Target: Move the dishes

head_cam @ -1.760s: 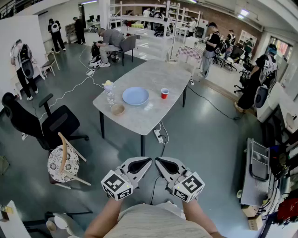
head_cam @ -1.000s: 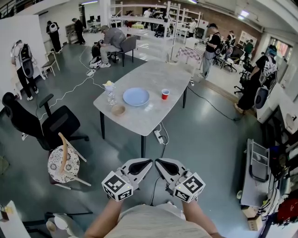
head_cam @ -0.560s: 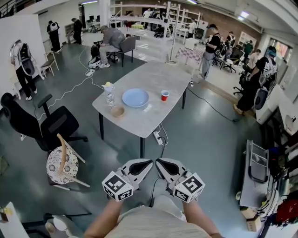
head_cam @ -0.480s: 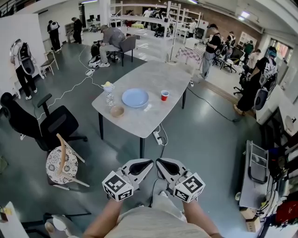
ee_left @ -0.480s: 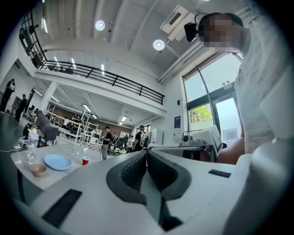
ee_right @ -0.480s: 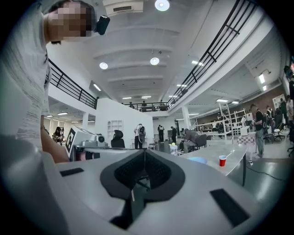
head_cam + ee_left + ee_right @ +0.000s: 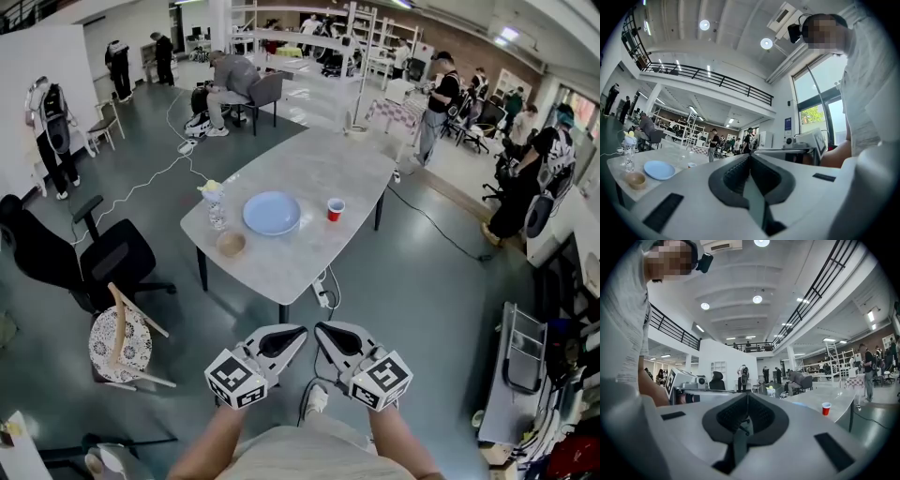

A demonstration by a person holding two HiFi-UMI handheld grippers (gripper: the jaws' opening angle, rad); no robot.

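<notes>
A grey table (image 7: 319,169) stands ahead of me across the floor. On it are a pale blue plate (image 7: 271,213), a red cup (image 7: 336,209) to its right, a small tan bowl (image 7: 230,245) at the near left and a glass (image 7: 214,204) with something yellow on top. My left gripper (image 7: 302,330) and right gripper (image 7: 319,328) are held close to my body, tips almost meeting, both shut and empty, well short of the table. The left gripper view shows the plate (image 7: 659,169) and bowl (image 7: 636,179); the right gripper view shows the cup (image 7: 826,408).
A black office chair (image 7: 84,258) and a wooden chair with a patterned cushion (image 7: 120,333) stand left of my path. A power strip (image 7: 322,291) with cables lies under the table's near end. A metal rack (image 7: 520,375) is at the right. Several people stand around the hall.
The view has moved forward and the table sits a little closer and lower in frame. A shoe now shows below the grippers. Both grippers keep their shut pose.
</notes>
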